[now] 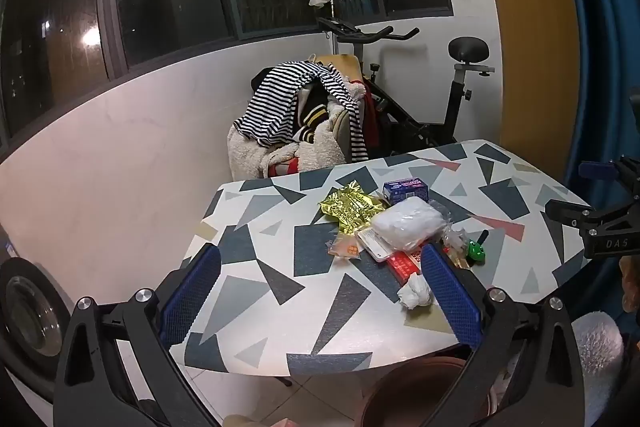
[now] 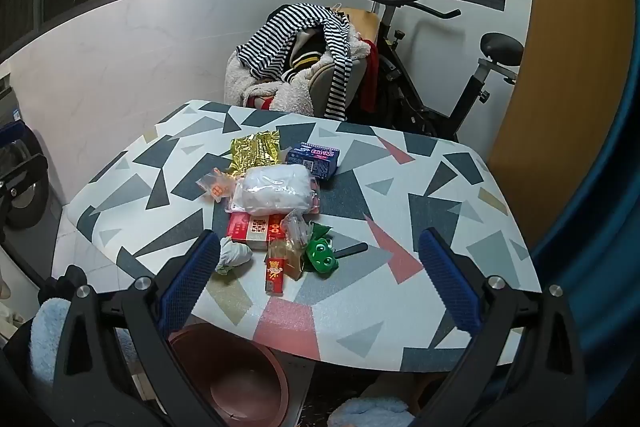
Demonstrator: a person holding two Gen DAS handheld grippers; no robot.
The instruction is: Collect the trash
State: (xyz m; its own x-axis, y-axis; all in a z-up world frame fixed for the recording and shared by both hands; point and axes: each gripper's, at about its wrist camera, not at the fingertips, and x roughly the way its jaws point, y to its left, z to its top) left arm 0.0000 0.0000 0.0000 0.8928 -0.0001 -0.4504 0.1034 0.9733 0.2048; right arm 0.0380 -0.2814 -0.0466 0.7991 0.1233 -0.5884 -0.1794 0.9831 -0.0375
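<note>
The crumpled white wad [image 2: 234, 255] lies on the counter [image 2: 452, 187], touching the right gripper's [image 2: 320, 281] left pad. Left gripper [image 1: 320, 287] sits farther off. Both jaws gape fully, empty.

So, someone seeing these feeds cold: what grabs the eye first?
The litter heap in the middle of the patterned table: a gold wrapper at its far side, a green frog-faced piece nearest. Behind the table, a chair piled with striped clothes; below the near edge, a brown bin.
</note>
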